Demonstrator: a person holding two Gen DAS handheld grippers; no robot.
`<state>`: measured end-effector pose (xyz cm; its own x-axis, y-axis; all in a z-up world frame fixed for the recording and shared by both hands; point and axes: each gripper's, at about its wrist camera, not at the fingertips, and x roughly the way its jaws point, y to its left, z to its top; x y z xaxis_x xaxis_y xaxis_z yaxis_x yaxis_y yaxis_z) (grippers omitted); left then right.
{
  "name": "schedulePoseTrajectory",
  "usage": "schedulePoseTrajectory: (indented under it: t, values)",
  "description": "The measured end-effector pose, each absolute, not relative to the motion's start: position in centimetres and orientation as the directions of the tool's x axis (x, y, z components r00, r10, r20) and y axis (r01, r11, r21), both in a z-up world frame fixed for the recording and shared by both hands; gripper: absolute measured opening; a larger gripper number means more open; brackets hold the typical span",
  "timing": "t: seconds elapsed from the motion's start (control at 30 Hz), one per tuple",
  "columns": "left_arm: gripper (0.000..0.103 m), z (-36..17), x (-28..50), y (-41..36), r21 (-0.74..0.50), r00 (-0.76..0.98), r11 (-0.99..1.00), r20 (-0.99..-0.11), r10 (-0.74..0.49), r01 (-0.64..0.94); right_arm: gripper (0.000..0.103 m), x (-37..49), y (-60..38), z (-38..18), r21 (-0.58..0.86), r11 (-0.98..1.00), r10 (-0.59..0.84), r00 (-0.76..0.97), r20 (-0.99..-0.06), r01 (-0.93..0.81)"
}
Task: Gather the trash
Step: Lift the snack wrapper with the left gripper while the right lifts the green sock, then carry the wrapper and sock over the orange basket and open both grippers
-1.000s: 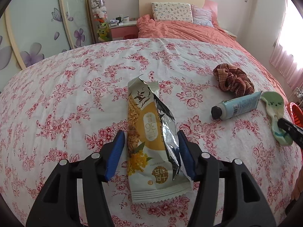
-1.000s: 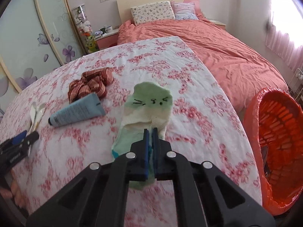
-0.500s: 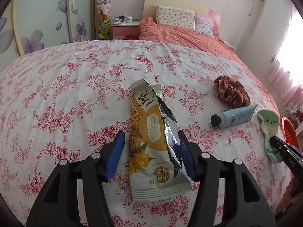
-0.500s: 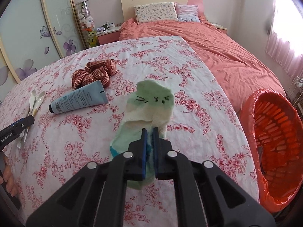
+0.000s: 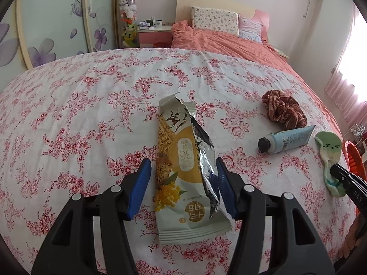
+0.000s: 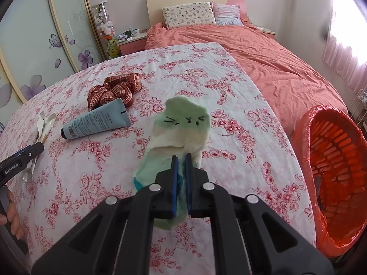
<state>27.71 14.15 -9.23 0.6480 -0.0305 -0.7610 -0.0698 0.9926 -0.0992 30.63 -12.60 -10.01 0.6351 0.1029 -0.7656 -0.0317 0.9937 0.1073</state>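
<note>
The left gripper stands wide open over a floral-covered table, its blue pads flanking a torn snack wrapper that lies flat between them; whether the right-hand pad touches the wrapper's foil flap cannot be told. The right gripper is pinched nearly closed on the cuff end of a pale green sock (stitched with a small cat face), which otherwise rests on the cloth. Just beyond the sock to the left lies a blue tube with a black cap, its flat end touching a brown checked scrunchie. At the table's right edge stands an orange bin lined with an orange bag. Behind the table, a bed in salmon bedding carries two pillows against the headboard, and a pink nightstand sits beside it.
</note>
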Motion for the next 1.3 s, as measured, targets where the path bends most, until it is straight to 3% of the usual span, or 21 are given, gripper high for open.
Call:
schedulePoseTrajectory:
  t: [0.07,0.17,0.27,0.37,0.8,1.3]
  values:
    - [0.056,-9.2,27.7,14.2,-0.096,0.648,0.993,-0.761,-0.029,-0.069,0.007,30.6,-12.6,-10.0,0.107,0.994,0.103,0.635,-0.765,-0.032]
    - [0.042,-9.2,27.7,14.0,-0.056,0.645,0.996,-0.764,0.000,-0.067,0.006,30.6,-12.6,-10.0,0.104,0.994,0.104,0.638,-0.763,-0.038]
    - [0.039,-9.0,27.7,14.2,-0.068,0.638,0.996,-0.770,-0.018,-0.054,0.004,30.4,-13.0,-9.6,0.147,0.987,0.150,0.643,-0.751,-0.059]
    - [0.038,-8.0,27.3,14.2,-0.064,0.658,0.997,-0.752,-0.015,-0.051,0.004,29.6,-14.0,-8.5,0.216,0.974,0.204,0.663,-0.720,-0.065]
    - [0.038,-3.6,24.8,11.2,-0.054,0.715,0.999,-0.698,-0.036,-0.002,0.004,25.4,-15.6,-1.9,0.215,0.971,0.218,0.766,-0.605,-0.106]
    - [0.038,0.6,22.7,1.5,-0.083,0.731,0.978,-0.653,-0.200,0.194,0.004,20.6,-21.3,5.0,0.211,0.976,0.156,0.859,-0.488,-0.057]
